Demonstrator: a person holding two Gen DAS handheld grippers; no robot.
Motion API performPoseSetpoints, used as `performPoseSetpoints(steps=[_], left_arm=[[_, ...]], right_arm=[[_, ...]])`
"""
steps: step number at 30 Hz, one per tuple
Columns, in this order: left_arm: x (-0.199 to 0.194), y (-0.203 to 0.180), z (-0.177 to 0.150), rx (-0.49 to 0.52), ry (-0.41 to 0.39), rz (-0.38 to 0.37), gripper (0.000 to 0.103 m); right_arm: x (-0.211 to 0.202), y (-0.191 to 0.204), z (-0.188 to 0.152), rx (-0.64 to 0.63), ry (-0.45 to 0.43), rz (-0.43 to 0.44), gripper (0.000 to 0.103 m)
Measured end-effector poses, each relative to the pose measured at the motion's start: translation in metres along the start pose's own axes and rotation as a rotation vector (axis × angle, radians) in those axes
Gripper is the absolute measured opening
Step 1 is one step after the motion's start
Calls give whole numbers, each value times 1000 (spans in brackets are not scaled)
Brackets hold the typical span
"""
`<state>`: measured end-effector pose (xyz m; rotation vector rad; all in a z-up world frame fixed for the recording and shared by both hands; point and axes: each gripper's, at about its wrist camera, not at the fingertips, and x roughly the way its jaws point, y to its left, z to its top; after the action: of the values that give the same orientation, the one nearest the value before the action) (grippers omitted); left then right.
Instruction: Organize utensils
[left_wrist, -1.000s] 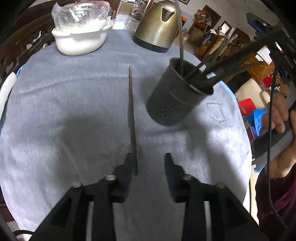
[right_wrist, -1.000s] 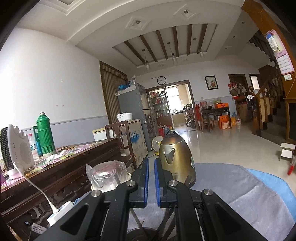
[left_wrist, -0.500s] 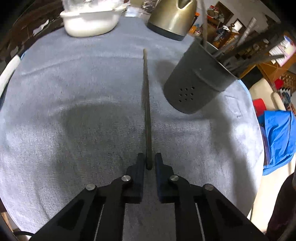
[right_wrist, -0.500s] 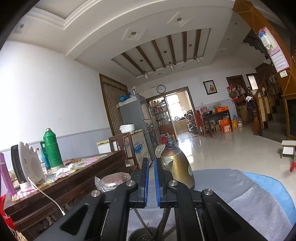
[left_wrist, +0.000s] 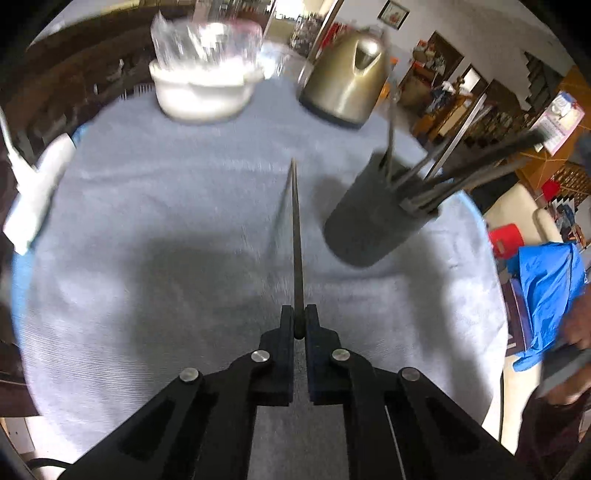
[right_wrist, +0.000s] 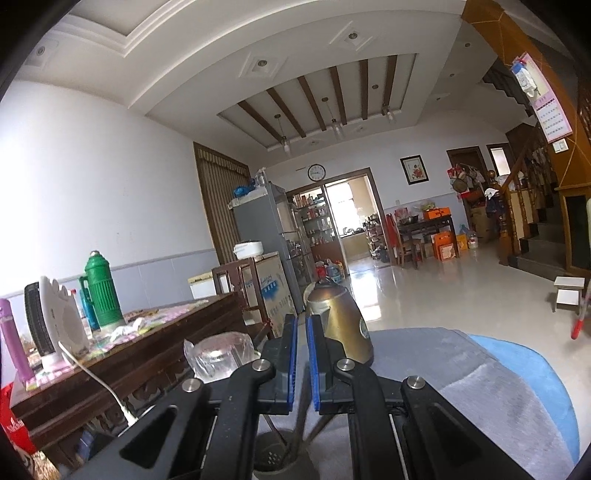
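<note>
My left gripper (left_wrist: 299, 321) is shut on the near end of a long dark chopstick (left_wrist: 296, 236). The chopstick points away from me and is lifted off the grey cloth (left_wrist: 147, 229); its faint shadow lies to its left. A dark perforated utensil holder (left_wrist: 373, 225) stands to the right of the chopstick with several dark chopsticks (left_wrist: 461, 173) sticking out of it. My right gripper (right_wrist: 301, 332) is held high above the table, its jaws nearly together with nothing between them. The holder's rim (right_wrist: 275, 452) shows below it.
A gold kettle (left_wrist: 345, 83) and a white bowl covered in plastic wrap (left_wrist: 205, 81) stand at the far edge of the round table. A white power strip (left_wrist: 37, 192) lies at the left edge. A blue cloth (left_wrist: 546, 295) and a person's hand (left_wrist: 576, 328) are off the right edge.
My left gripper closed on the chopstick's near end and raised it off the cloth. The right gripper rose higher and stayed closed.
</note>
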<state>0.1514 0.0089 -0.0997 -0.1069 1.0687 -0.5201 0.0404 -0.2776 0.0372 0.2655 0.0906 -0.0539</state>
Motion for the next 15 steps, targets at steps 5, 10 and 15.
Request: performPoseSetpoints(steps=[5, 10, 15], left_arm=[[-47, -6, 16, 21, -110, 10, 5], [-73, -3, 33, 35, -218, 54, 5], [-79, -1, 42, 16, -274, 73, 5]], right_arm=[[-1, -4, -12, 12, 35, 0, 8], [-4, -2, -21, 10, 65, 13, 8], [-9, 7, -27, -33, 73, 26, 8]])
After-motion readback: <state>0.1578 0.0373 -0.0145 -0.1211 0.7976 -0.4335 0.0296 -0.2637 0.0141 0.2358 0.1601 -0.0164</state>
